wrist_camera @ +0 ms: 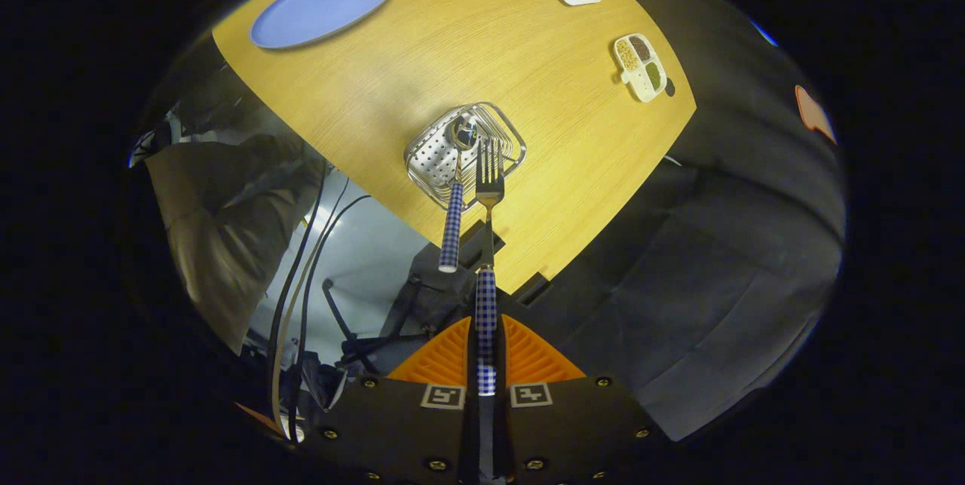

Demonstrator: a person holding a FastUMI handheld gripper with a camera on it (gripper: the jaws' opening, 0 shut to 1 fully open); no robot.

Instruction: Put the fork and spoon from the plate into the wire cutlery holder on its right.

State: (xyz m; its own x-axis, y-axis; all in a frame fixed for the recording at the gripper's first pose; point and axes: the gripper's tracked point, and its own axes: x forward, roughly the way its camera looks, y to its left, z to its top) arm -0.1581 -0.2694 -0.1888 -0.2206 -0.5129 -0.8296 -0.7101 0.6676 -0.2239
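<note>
Claw (pixel 486 360) clamped on fork (pixel 488 244) handle, tines over wire cutlery holder (pixel 465 153), spoon (pixel 456 191) already standing in holder, empty blue plate (pixel 324 4) well beyond on counter (pixel 482 47)

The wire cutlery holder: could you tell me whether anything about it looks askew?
The spoon leans in the holder, bowl down and handle out over the table edge. The gripper is shut on the fork, tines above the holder.
</note>
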